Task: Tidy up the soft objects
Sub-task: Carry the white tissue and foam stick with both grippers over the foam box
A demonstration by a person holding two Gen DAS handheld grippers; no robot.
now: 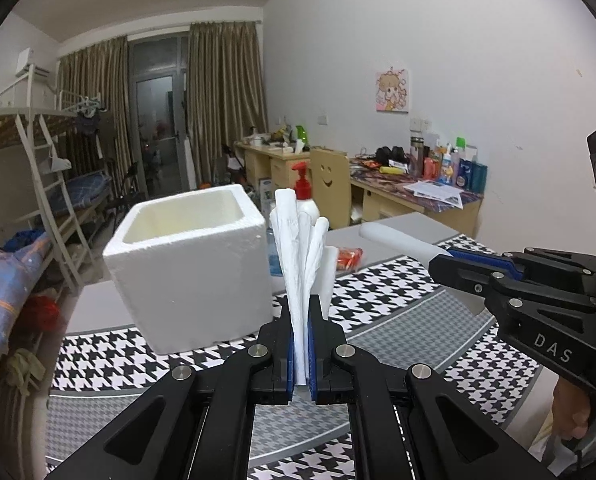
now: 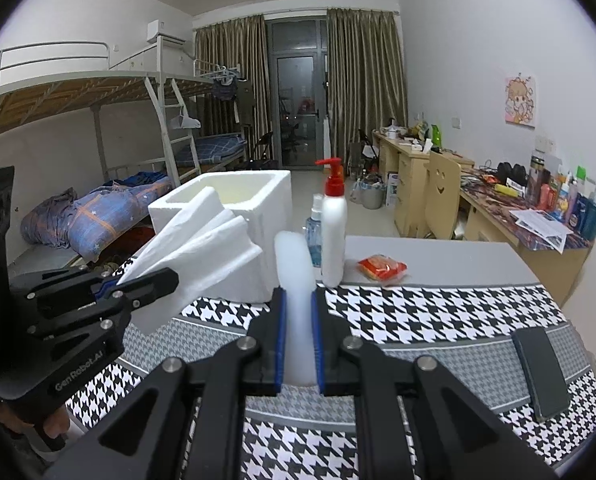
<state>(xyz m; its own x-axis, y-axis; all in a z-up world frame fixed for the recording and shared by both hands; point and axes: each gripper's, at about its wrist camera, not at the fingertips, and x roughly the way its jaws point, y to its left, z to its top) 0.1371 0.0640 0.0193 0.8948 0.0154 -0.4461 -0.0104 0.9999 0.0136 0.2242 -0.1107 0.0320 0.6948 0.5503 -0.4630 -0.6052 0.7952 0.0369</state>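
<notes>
Dormitory furniture fills the background, and in front stands a grey table (image 2: pixel 437 254) with a black-and-white houndstooth cloth (image 2: pixel 417 312) over it.

One folded white paper tissue (image 1: pixel 301 264) is clamped between the blue pads of the left gripper (image 1: pixel 302 344), whose fingers stand together on it, above the cloth and just beside a square white foam box (image 1: pixel 190 264). The right gripper (image 2: pixel 298 344) has its fingers pressed on one soft white foam sheet (image 2: pixel 296 280), held up over the cloth in front of the box. So there are two soft things, one in each gripper.

Behind them, on the bare table, I count one white pump bottle with a red head (image 2: pixel 333 232), one small clear blue spray bottle (image 2: pixel 313 236) touching it, and one small orange-red packet (image 2: pixel 381 267).

Only the right wrist view shows one black phone (image 2: pixel 541 372) lying on the cloth, and the spray bottle clearly. Only the left wrist view shows a person's hand (image 1: pixel 577 412) under the right gripper's handle.
</notes>
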